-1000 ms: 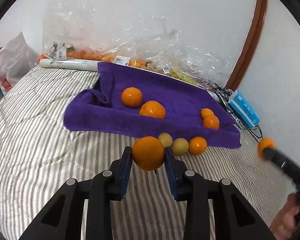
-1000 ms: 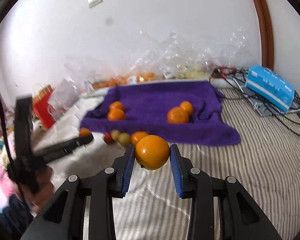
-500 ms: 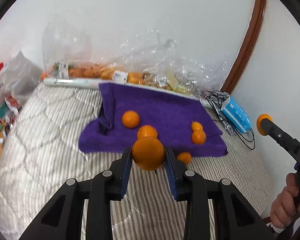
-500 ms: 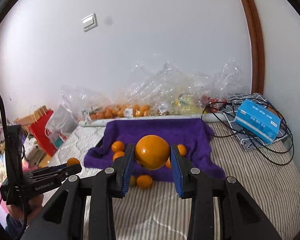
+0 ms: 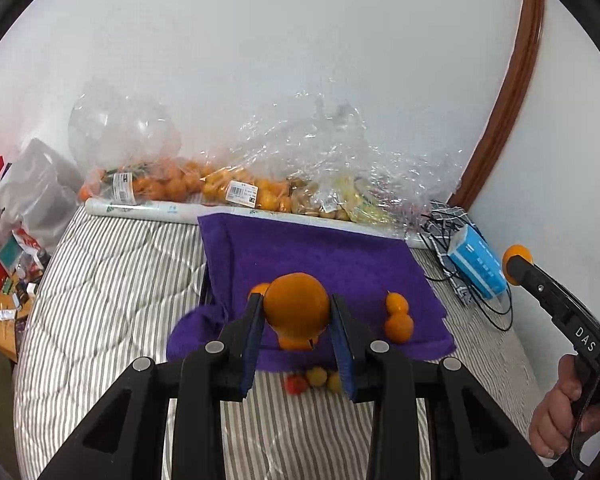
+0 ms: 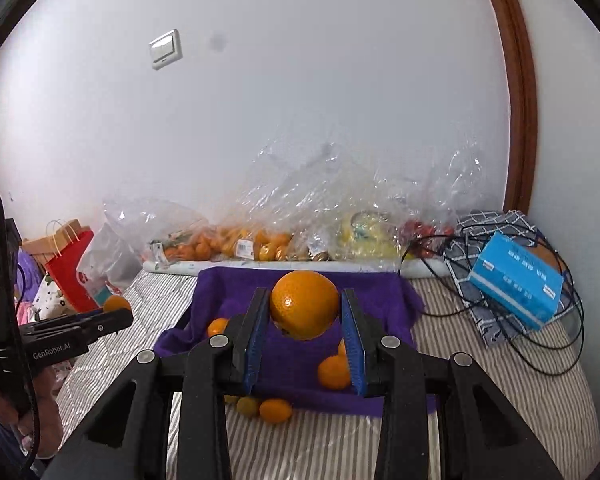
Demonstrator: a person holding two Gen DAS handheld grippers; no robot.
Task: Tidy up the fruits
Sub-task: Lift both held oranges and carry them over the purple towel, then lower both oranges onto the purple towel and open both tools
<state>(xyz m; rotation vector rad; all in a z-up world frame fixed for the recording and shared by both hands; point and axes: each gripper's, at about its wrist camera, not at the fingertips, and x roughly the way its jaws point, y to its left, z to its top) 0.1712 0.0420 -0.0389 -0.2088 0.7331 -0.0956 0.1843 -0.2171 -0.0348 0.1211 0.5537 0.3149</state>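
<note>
1. Up above a striped bed (image 5: 112, 280), the left gripper (image 5: 296, 316) clamps an orange (image 5: 296, 306).
2. Likewise, the right gripper (image 6: 305, 312) clamps another orange (image 6: 305, 304).
3. Beyond, a purple towel (image 5: 320, 256) holds small oranges (image 5: 398, 320); bagged fruit (image 5: 220, 188) lines the far wall.

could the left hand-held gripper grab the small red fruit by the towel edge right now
Probably not yet. The left hand-held gripper is shut on an orange, so its jaws are full. The small red fruit lies uncovered on the striped bedding beside the purple towel, so after unloading, yes.
</note>
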